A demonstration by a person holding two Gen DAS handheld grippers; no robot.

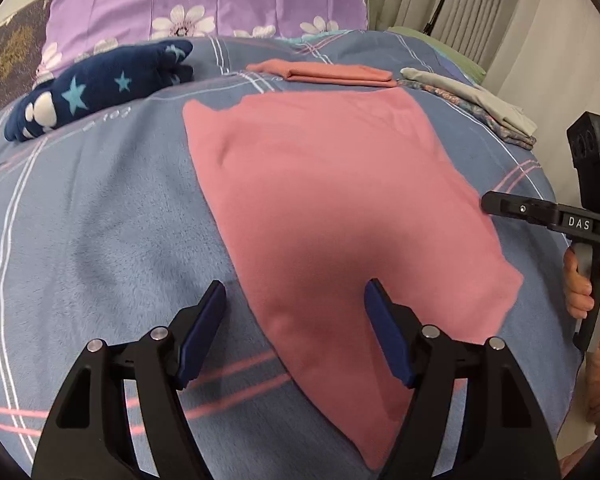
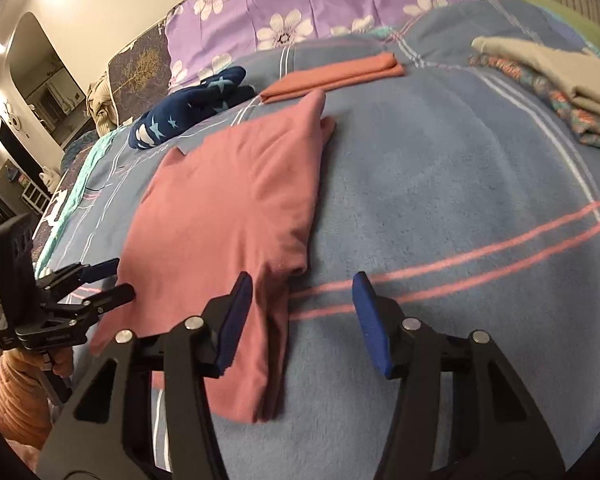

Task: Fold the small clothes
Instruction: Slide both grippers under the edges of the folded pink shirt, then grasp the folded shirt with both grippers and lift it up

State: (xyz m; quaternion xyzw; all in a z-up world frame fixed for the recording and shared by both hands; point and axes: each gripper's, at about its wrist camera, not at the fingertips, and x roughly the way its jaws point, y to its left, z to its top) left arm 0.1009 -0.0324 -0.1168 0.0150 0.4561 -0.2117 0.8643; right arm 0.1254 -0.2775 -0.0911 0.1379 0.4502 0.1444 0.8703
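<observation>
While both my jaws stand wide and empty, the pink garment [image 1: 332,216] lies flat on the blanket [image 1: 100,240], its near corner between my left gripper [image 1: 296,312] fingers, its edge beside my right gripper [image 2: 302,304]; I should pinch both layers low before folding.

- Warm ceiling lamps glare at the right wrist view's upper left.
- The left gripper [image 1: 296,300] shadows the pink garment [image 1: 340,200].
- Fisheye bends edges; black vignette corners.
</observation>
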